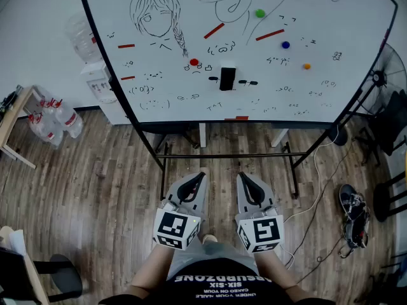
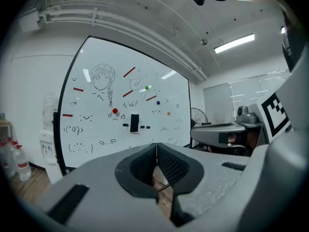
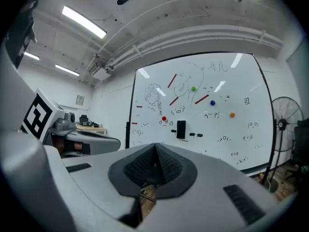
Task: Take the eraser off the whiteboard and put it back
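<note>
Both tools sit close in front of the person's body, side by side and aimed roughly level at the board. The left gripper point(image 1: 202, 173) has its jaws pressed together with nothing between them. The right gripper point(image 1: 242, 176) is closed and empty in the same way.

Well ahead of both, and somewhat above their jaw tips, the black eraser point(image 1: 227, 78) stands upright on the whiteboard point(image 1: 331, 24), low in the middle of the scribbled area. It lies roughly between the lines along which the two grippers point. A red magnet point(image 1: 194, 62) sits just to its left.

Judging from this, the task has not started: the eraser is untouched and far out of reach, so the step in hand is the approach. The next move calls for closing the gap to the board and raising one gripper to the eraser's height. Its jaws must then open wide enough to take the eraser's narrow sides before closing on it. The eraser probably clings by a magnet, so it should take a firm pull to free and a flat press to set back.
</note>
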Tool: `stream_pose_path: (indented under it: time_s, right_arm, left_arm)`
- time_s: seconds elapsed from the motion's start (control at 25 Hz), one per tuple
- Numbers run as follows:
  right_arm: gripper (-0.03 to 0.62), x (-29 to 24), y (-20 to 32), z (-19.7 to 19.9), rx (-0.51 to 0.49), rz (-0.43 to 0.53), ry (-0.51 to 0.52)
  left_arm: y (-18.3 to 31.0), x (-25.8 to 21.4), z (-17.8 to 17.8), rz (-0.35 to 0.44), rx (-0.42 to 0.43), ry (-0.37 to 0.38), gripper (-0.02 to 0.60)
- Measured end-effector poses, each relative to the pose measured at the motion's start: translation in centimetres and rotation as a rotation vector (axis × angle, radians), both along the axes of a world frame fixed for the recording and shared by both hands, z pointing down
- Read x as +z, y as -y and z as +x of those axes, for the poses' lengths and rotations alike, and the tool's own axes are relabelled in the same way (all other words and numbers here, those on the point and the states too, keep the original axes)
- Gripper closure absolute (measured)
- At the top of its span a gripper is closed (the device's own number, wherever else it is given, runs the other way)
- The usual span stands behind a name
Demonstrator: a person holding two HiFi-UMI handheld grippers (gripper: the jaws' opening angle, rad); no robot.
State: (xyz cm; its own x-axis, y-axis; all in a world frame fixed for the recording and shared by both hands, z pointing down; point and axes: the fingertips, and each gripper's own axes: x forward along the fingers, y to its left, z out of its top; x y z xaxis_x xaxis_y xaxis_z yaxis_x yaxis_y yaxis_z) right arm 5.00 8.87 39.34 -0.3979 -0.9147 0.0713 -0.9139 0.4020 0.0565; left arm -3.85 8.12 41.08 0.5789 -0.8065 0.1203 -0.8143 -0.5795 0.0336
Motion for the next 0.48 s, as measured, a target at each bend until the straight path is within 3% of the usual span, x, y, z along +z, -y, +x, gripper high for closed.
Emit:
stream_pose_path:
  time_s: [0.48]
  right_arm:
    - [0.595,-1.5,1.3,0.7,0.015,0.042,0.015]
  left_arm:
    - [0.5,-0.8,0.1,0.004,0.0,0.008,0.572]
